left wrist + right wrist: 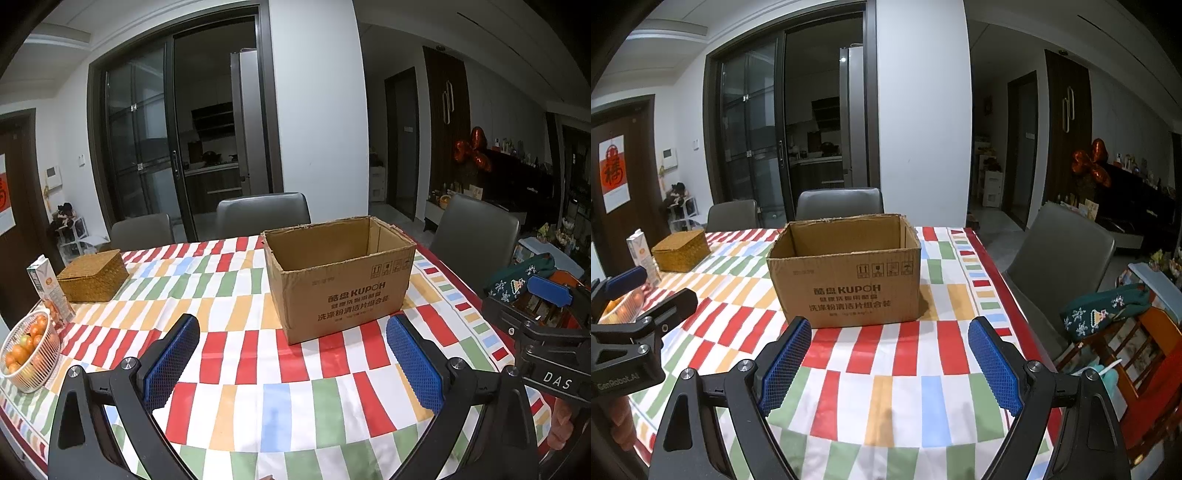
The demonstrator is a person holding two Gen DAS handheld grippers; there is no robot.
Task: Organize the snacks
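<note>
near table: bare striped tablecloth [886, 369] before both grippers, free to pass
centre: open brown cardboard box [846, 273] stands ahead, top open, inside not visible
far left: lidded woven wicker basket [94, 275], upright juice carton [50, 291], white wire fruit basket [29, 350] crowd that edge
between box and wicker: open cloth lane
right edge: grey chair [1060, 258]

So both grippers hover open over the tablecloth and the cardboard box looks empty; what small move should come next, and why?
Probably swing the left gripper toward the juice carton at the table's left edge. Both grippers' jaws are open and hold nothing, the cardboard box shows no contents from here, and the carton stands upright beside the wicker box, nearer the left gripper than the right gripper.
</note>
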